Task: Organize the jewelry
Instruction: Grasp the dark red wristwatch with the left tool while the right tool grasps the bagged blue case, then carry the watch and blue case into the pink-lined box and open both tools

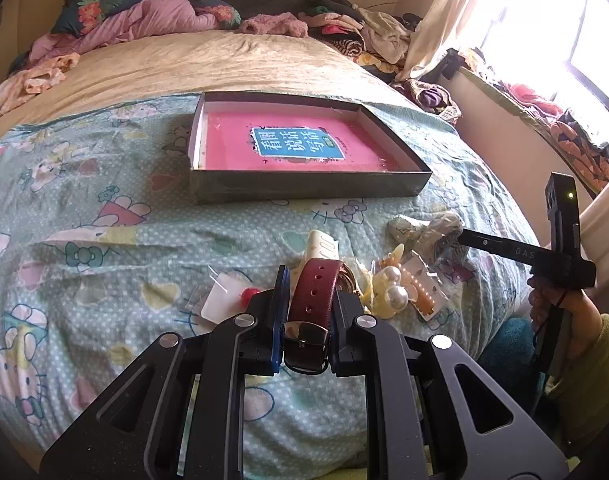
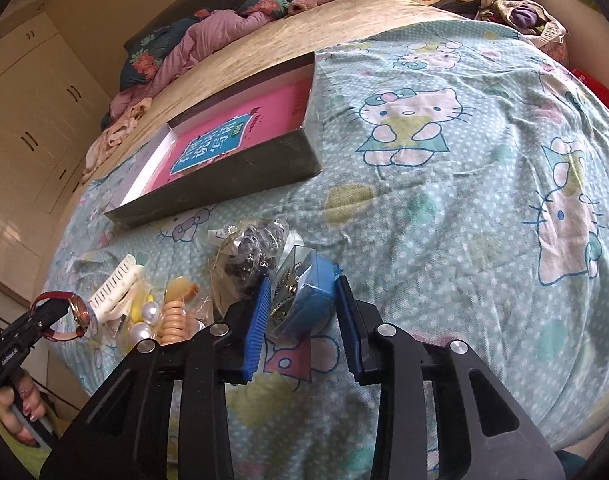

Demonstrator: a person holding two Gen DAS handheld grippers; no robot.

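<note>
The left hand-held gripper (image 1: 304, 320) is clamped tight on the red strap of a wristwatch (image 1: 314, 296), carrying it clear of the jewelry pile (image 1: 400, 288) on the bed (image 1: 104, 240), presumably bound for the shallow box (image 1: 304, 190) lying toward twelve o'clock. At about three o'clock from the pile, the right hand-held gripper (image 2: 302, 304) has narrowed around a small blue case (image 2: 312, 300) in clear wrapping, though I cannot tell whether its pads press it yet.

watch (image 1: 314, 298): dial hidden behind strap | right gripper (image 1: 460, 236): tips lost in bags right of watch | box (image 2: 304, 300): contents too small to tell
</note>
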